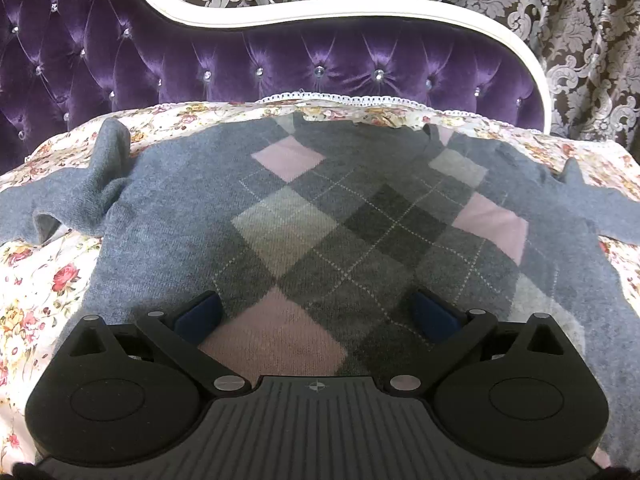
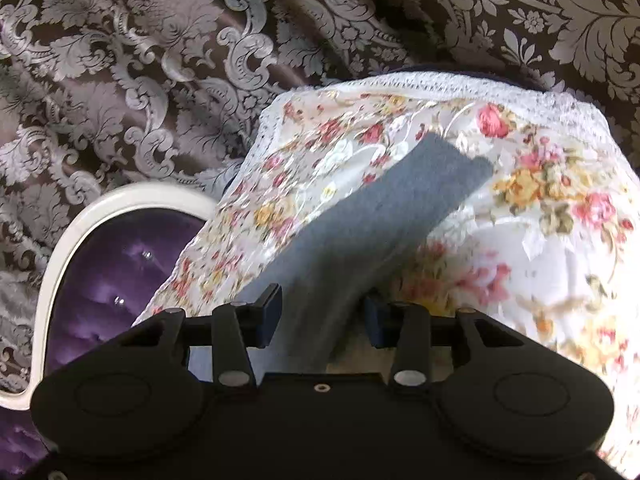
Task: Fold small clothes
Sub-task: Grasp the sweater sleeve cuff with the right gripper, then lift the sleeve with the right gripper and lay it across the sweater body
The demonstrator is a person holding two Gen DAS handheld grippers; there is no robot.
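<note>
We take the purple tufted velvet sofa back [image 1: 280, 60] as our landmark: in front of it lies the floral rose-print cloth with a white lace edge [image 1: 40, 280], and spread flat on that cloth is the grey-blue knitted sweater with a pink and grey argyle front [image 1: 320, 216], its neckline toward the sofa back and its hem toward us. Its body runs from us toward the sofa back, while its sleeves run across, parallel to it. The far sleeve on the left side [image 1: 92, 184] is crumpled and partly doubled over. The grey-blue right sleeve [image 2: 360, 224] stretches straight away from our right gripper [image 2: 324, 316], its cuff pointing off along the cloth. That gripper's jaws stand apart on either side of the sleeve, not pinching it yet. Our left gripper [image 1: 318, 312] hovers over the hem with jaws wide, holding nothing. We judge the right hand nearer the next fold: sleeve inward across the body.
</note>
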